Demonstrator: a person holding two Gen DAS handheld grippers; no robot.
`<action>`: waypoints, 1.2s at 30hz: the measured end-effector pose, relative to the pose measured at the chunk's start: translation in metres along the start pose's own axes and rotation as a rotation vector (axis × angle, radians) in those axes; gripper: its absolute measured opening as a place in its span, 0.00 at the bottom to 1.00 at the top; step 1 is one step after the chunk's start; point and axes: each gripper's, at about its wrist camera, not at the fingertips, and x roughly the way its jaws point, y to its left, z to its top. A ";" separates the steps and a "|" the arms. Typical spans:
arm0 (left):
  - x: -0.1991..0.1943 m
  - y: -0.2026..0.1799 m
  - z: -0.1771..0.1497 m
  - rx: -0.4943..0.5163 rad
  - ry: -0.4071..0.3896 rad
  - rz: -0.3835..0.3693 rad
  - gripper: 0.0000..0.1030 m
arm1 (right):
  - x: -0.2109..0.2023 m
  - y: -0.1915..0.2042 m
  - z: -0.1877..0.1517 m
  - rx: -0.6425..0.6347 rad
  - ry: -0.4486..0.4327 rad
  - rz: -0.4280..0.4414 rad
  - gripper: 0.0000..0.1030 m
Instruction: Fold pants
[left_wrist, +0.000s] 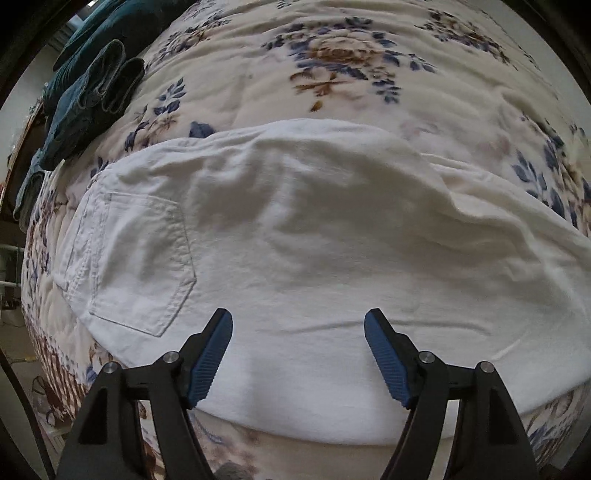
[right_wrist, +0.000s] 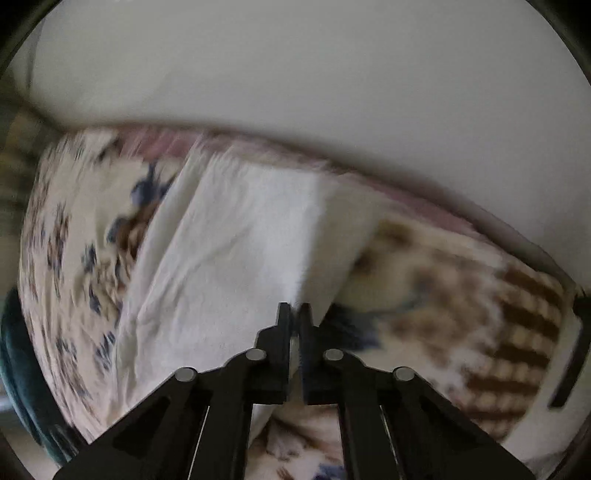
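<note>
White pants lie flat across a floral bedspread, with a back pocket facing up at the left. My left gripper hovers over the near edge of the pants, jaws wide apart and nothing between the blue pads. In the blurred right wrist view the legs of the pants run away from me. My right gripper is shut, with a white fabric edge of the pants pinched between the fingertips and a fold rising towards it.
A stack of folded dark teal clothes sits at the bed's far left corner, and a teal edge shows at the lower left. A pale wall runs behind the bed. The bedspread extends right of the pants.
</note>
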 end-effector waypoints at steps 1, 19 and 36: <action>0.000 0.000 -0.001 -0.004 0.010 -0.001 0.70 | 0.012 -0.011 -0.001 0.019 0.055 -0.015 0.02; -0.019 0.233 0.069 -0.305 -0.068 0.058 0.70 | 0.025 0.298 -0.176 -0.982 0.446 0.281 0.84; 0.097 0.324 0.079 -0.431 0.129 -0.205 0.70 | 0.100 0.405 -0.245 -1.175 0.540 0.115 0.06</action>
